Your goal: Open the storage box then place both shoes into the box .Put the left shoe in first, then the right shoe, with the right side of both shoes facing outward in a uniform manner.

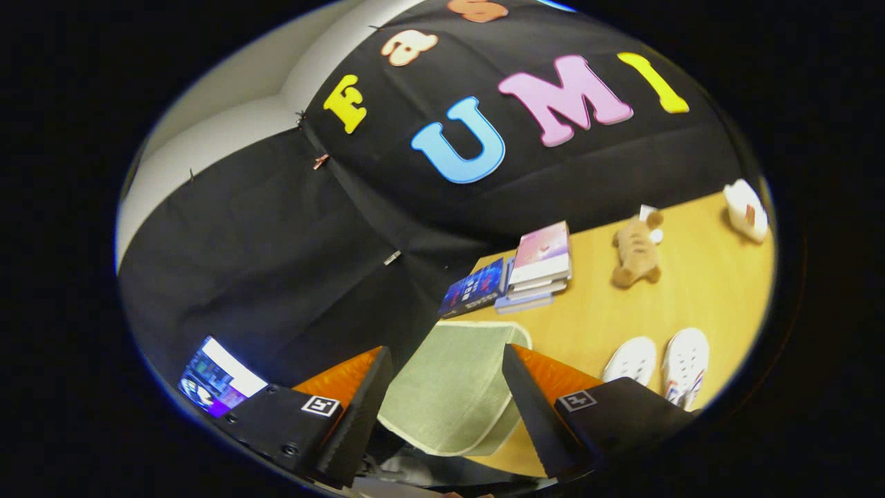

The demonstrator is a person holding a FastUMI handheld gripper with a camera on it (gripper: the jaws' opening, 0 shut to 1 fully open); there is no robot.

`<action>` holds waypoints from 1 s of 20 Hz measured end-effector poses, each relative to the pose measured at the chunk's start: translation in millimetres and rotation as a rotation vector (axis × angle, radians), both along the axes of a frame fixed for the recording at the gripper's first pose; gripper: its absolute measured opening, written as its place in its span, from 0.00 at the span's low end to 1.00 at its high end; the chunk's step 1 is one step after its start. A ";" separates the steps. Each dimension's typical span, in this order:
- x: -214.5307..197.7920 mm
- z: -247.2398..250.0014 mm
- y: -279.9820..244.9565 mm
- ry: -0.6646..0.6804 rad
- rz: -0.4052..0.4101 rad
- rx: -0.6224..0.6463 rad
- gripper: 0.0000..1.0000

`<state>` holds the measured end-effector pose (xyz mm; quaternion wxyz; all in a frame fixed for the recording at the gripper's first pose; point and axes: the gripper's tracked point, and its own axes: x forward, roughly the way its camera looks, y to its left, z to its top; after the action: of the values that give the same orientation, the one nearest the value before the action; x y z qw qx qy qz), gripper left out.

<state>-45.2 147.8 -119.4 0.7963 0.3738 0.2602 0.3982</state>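
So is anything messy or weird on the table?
The teddy bear lies flopped on its back. The top books in the book stack sit crooked. The two white shoes are neatly side by side. The hand-held gripper is open over the pale green storage box.

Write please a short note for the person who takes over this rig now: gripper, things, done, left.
Gripper: open, holding nothing, fingers either side of the storage box's pale green fabric lid.
Storage box: lid looks closed.
Pair of white shoes: side by side on the wooden table, beyond the right finger.
Done: nothing visible yet.
Left: open the box, put in the left shoe, then the right, right sides facing outward.
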 end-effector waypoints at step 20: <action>-26.4 -166.9 70.1 0.709 0.342 0.328 0.98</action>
<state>-71.7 217.9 -286.3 0.5100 0.5607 0.5092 0.4076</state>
